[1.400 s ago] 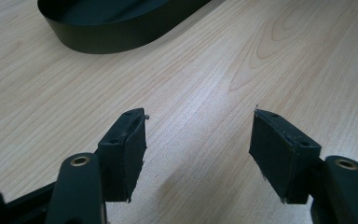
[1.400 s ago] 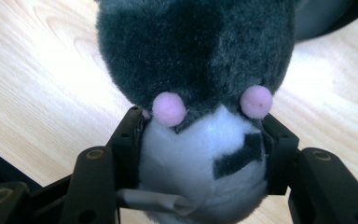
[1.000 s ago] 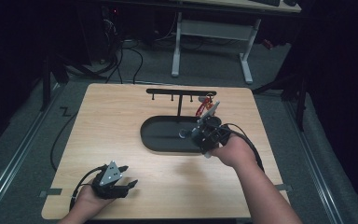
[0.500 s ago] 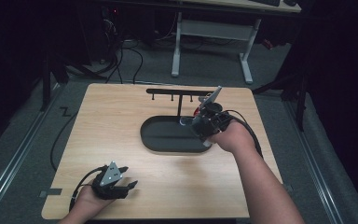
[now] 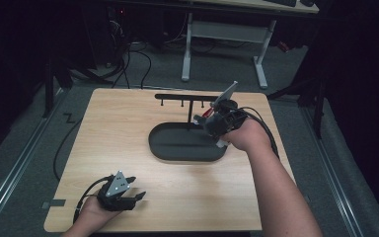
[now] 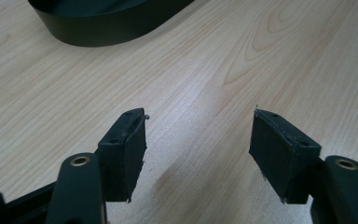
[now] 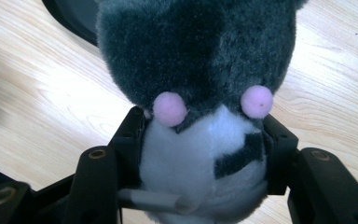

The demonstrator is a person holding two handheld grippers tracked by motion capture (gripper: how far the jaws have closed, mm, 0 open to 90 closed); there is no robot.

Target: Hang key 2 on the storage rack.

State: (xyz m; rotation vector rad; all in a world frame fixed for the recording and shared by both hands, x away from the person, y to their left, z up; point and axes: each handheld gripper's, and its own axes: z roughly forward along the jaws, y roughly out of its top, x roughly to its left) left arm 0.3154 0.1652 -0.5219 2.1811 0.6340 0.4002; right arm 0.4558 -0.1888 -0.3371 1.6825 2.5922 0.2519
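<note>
A grey and white plush toy (image 7: 200,56) with two pink dots fills the space between the jaws of my right gripper (image 7: 205,135), and both pads press on its white lower part. In the high view my right gripper (image 5: 216,122) hangs over the right end of a black oval tray (image 5: 187,159), just in front of a black rack with hooks (image 5: 187,97). Near the table's front left edge rests my left gripper (image 5: 137,195). In its own view the left gripper (image 6: 198,144) stands open over bare wood with nothing between its pads.
The wooden table (image 5: 113,128) has free room left of the tray and along the front. The tray's wall (image 6: 107,28) lies ahead of the left gripper. A cable (image 5: 61,148) hangs off the table's left edge. A white desk frame (image 5: 222,34) stands beyond the table.
My right hand has lifted the plush toy up and away from the person, toward the rack. The left hand has not moved.
</note>
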